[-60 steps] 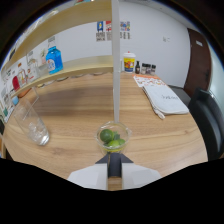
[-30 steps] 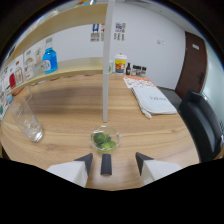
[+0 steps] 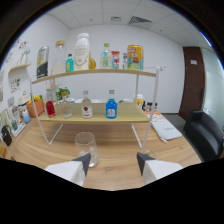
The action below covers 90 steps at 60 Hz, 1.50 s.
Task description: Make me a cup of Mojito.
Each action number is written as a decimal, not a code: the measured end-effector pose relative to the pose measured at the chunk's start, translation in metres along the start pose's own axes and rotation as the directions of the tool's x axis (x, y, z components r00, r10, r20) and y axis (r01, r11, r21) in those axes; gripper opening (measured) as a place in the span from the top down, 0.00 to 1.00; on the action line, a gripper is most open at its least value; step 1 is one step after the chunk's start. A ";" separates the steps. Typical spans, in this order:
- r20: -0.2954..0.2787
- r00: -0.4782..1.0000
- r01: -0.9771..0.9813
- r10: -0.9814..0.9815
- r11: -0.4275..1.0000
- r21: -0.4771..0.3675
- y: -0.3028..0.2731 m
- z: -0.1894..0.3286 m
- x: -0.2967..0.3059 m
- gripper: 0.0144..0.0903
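My gripper [image 3: 114, 165] is open, and nothing sits between its two light fingers. An empty clear glass [image 3: 86, 146] stands upright on the wooden table [image 3: 117, 160], just beyond the left fingertip [image 3: 83, 162]. Behind it stands a white two-tier rack [image 3: 95, 75]. On the lower shelf are a bottle of blue liquid [image 3: 111, 108], a clear bottle with a red label [image 3: 86, 107] and a red bottle [image 3: 50, 107]. The top shelf carries a tall white bottle [image 3: 82, 50], a green-capped bottle [image 3: 105, 54] and a yellow can [image 3: 134, 56].
The rack's thin white legs [image 3: 150, 125] stand on the table ahead of the right finger. A white booklet [image 3: 167, 129] lies to the right of the rack. A dark chair [image 3: 202, 132] is beyond the table's right side, and a brown door [image 3: 194, 77] is behind it.
The view has lifted and turned from the tabletop toward the rack. The small bowl of green pieces that sat between the fingers is out of sight. The glass now stands by the left finger.
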 end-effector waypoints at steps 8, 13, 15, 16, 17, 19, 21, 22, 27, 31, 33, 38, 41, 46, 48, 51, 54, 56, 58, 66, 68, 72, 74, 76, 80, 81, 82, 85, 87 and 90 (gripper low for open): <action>0.017 1.000 0.000 0.000 1.000 -0.030 0.024 -0.003 -0.044 0.06; 0.042 0.999 -0.002 0.004 0.998 -0.059 0.036 -0.003 -0.067 0.06; 0.047 0.999 -0.001 0.004 0.998 -0.064 0.038 -0.002 -0.075 0.06; 0.050 0.999 0.000 0.003 0.998 -0.067 0.038 -0.001 -0.078 0.06; 0.053 0.999 0.001 0.002 0.998 -0.068 0.037 -0.001 -0.081 0.06; 0.058 0.998 0.004 0.000 0.998 -0.066 0.034 0.001 -0.086 0.06; 0.063 0.998 0.004 0.000 0.998 -0.058 0.028 0.002 -0.090 0.06; 0.066 0.998 0.003 0.001 0.998 -0.055 0.025 0.003 -0.092 0.06; 0.078 0.997 0.006 -0.004 0.999 -0.035 0.006 0.011 -0.097 0.06; 0.079 0.997 0.009 -0.009 1.000 -0.009 -0.013 0.020 -0.098 0.06; 0.079 0.997 0.011 -0.011 1.000 0.002 -0.023 0.026 -0.098 0.06; 0.078 0.997 0.014 -0.016 1.000 0.025 -0.050 0.042 -0.096 0.06; 0.077 0.997 0.012 -0.015 0.999 0.033 -0.064 0.053 -0.094 0.05; 0.086 0.996 -0.004 0.001 0.999 0.040 -0.086 0.073 -0.094 0.05; 0.088 0.996 -0.011 0.008 0.999 0.040 -0.093 0.081 -0.093 0.05; 0.090 0.996 -0.018 0.014 0.999 0.039 -0.102 0.095 -0.094 0.05; 0.091 0.996 -0.022 0.019 0.999 0.036 -0.108 0.107 -0.095 0.08; 0.092 0.996 -0.024 0.021 0.999 0.029 -0.111 0.115 -0.096 0.10; 0.092 0.996 -0.026 0.025 0.999 0.019 -0.112 0.123 -0.097 0.13; 0.079 0.996 -0.039 0.042 0.999 -0.035 -0.106 0.153 -0.097 0.23; 0.081 0.996 -0.043 0.046 0.998 -0.043 -0.105 0.160 -0.098 0.28; 0.082 0.995 -0.045 0.049 0.998 -0.049 -0.104 0.168 -0.097 0.42; 0.077 0.996 -0.042 0.046 0.998 -0.056 -0.103 0.170 -0.097 0.48; 0.080 0.996 -0.039 0.044 0.998 -0.057 -0.102 0.173 -0.098 0.53; 0.090 0.995 -0.036 0.041 0.997 -0.064 -0.098 0.176 -0.099 0.63; 0.093 0.995 -0.033 0.039 0.997 -0.066 -0.097 0.177 -0.100 0.66; 0.091 0.995 -0.029 0.035 0.997 -0.066 -0.097 0.177 -0.099 0.69; 0.087 0.996 -0.016 0.021 0.999 -0.052 -0.097 0.177 -0.099 0.71; 0.082 0.997 -0.006 0.010 0.999 -0.047 -0.098 0.177 -0.099 0.71; 0.086 0.996 0.000 0.003 0.999 -0.038 -0.098 0.177 -0.100 0.72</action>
